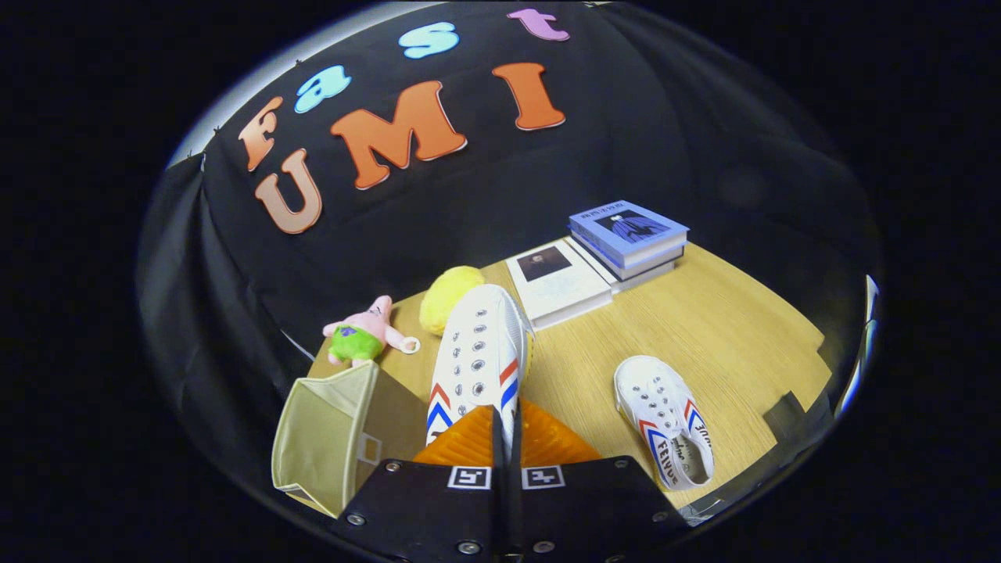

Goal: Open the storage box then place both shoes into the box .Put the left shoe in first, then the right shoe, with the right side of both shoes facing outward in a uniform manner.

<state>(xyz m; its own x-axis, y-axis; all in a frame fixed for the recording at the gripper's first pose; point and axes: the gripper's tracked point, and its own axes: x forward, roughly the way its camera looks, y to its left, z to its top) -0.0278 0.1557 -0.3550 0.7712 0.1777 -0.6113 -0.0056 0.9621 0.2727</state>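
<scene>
- The fingers (507, 446) are nearly together, clamped on the heel edge of a white shoe (478, 356), which is held sideways and runs away from them toward 12 o'clock.
- That held shoe shows metal eyelets and red and blue chevron stripes on both flanks; no writing can be read on it.
- At 9 o'clock of the fingers, just beside them, stands the box (324, 434), a beige fabric one, open, with its mouth turned toward the fingers' left.
- At 3 o'clock, apart from the fingers, a second shoe (663, 418) lies on the wooden bench (727, 328), heel nearest the camera and toe pointing toward 11 o'clock. Its side carries the red and blue stripes and the dark lettering "FEIYUE"; more writing sits inside the heel, too small to read.
- Beyond the box, at 11 o'clock, a pink starfish plush (366, 330) in green shorts sits near the bench's far edge.
- Just right of it, touching the held shoe's toe in the view, is a yellow plush (444, 295).
- At 1 o'clock lies a white book (557, 280) with a small dark picture on its cover.
- Farthest, just right of that book, a blue book (629, 229) tops a short stack; its cover text is too small to read.
</scene>
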